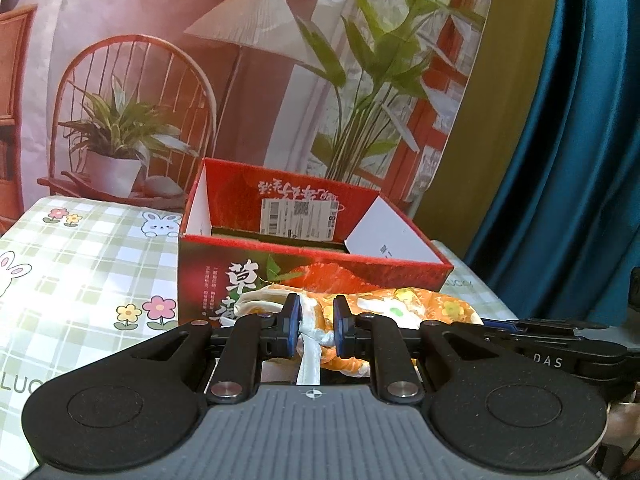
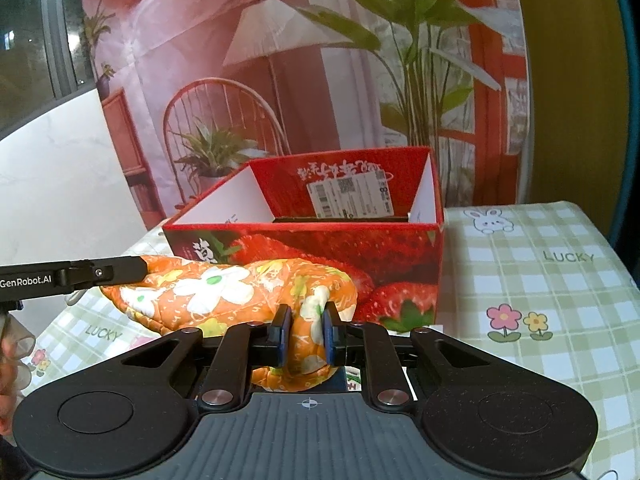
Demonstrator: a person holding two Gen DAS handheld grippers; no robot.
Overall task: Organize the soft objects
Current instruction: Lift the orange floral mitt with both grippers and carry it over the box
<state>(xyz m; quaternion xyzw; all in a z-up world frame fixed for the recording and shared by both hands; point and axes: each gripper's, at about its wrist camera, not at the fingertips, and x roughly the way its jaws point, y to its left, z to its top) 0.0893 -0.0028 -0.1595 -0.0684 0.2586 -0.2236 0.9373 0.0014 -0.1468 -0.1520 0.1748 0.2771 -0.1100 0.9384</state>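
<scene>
Left gripper (image 1: 316,330): jaws nearly closed, pinching the white ribbon loop and bunched end of the orange floral mitt (image 1: 404,306) — fabric sits right between the blue pads (image 1: 294,320).

Right gripper (image 2: 306,334): jaws nearly closed too, clamped on a fold of the same mitt (image 2: 224,292) at its other end; cloth bulges out above and below the pads (image 2: 285,332).

Mitt position: strung between the two grippers, off the table (image 2: 560,300), hanging a bit slack in the middle, just in front of the box's near wall.

Mitt look: orange quilted cloth, white and yellow flowers, white ribbon trailing down from the left jaws.

Box (image 1: 312,256): red strawberry-print carton, open top, white inner flaps, shipping label (image 1: 298,218) stuck on the inside of the far wall. Bottom mostly hidden from both views.

Box vs mitt: mitt is outside, lower than the rim in both views — can't tell if it's brushing the front wall.

Table cover: green-and-white check cloth with bunnies, little flowers and "LUCKY" print.

Backdrop (image 1: 240,60): printed room scene with lamp, chair and plants, teal curtain (image 1: 580,160) at the right of the left wrist view.

Cross-view: left gripper's arm pokes in at the left edge of the right wrist view, touching the mitt's far end.
</scene>
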